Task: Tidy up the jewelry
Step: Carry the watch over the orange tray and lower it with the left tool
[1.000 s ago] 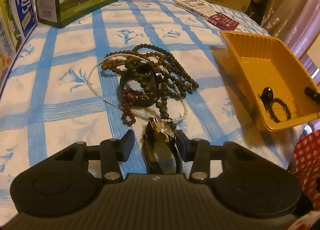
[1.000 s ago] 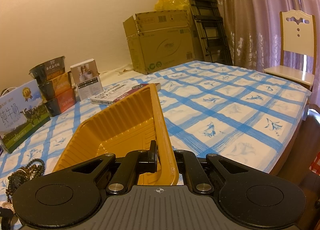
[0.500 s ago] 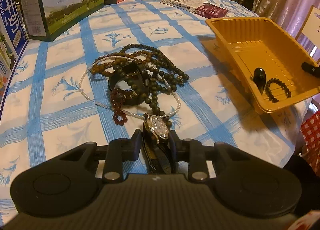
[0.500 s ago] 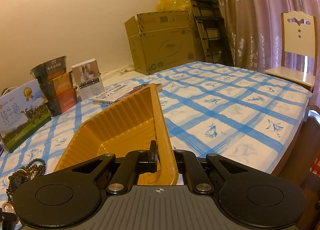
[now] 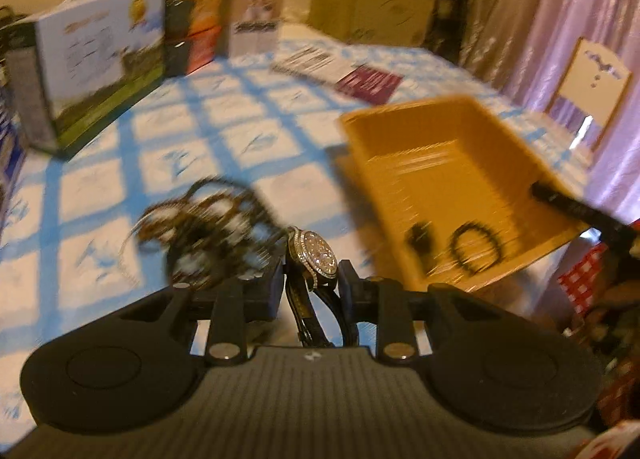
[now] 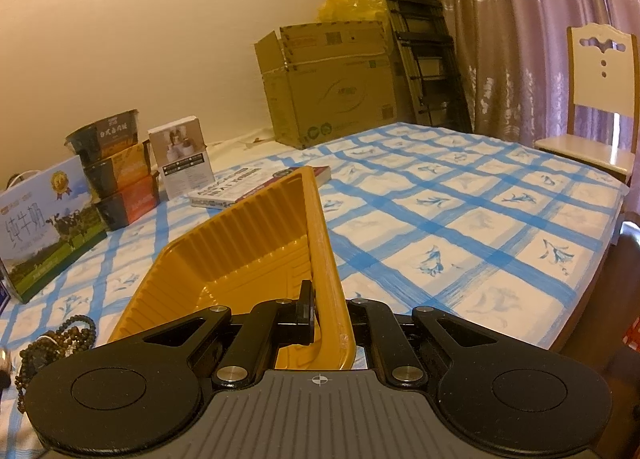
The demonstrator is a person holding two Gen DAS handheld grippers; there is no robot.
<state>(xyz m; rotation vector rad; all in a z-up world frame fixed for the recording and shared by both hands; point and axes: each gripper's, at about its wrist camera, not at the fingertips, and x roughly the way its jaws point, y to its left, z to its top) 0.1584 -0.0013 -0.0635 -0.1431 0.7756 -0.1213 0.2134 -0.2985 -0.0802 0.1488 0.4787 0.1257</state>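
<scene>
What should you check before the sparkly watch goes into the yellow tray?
1. Watch gripped: ok, the left gripper is shut on its strap, face up.
2. Watch free of the bead pile: cannot tell, the picture is blurred there.
3. Tray held: ok, the right gripper is shut on its rim and tilts it.
4. Room in the tray: ok, only a bracelet and a small dark piece lie at its low end.
5. Way to the tray open: ok, just cloth shows between.
</scene>
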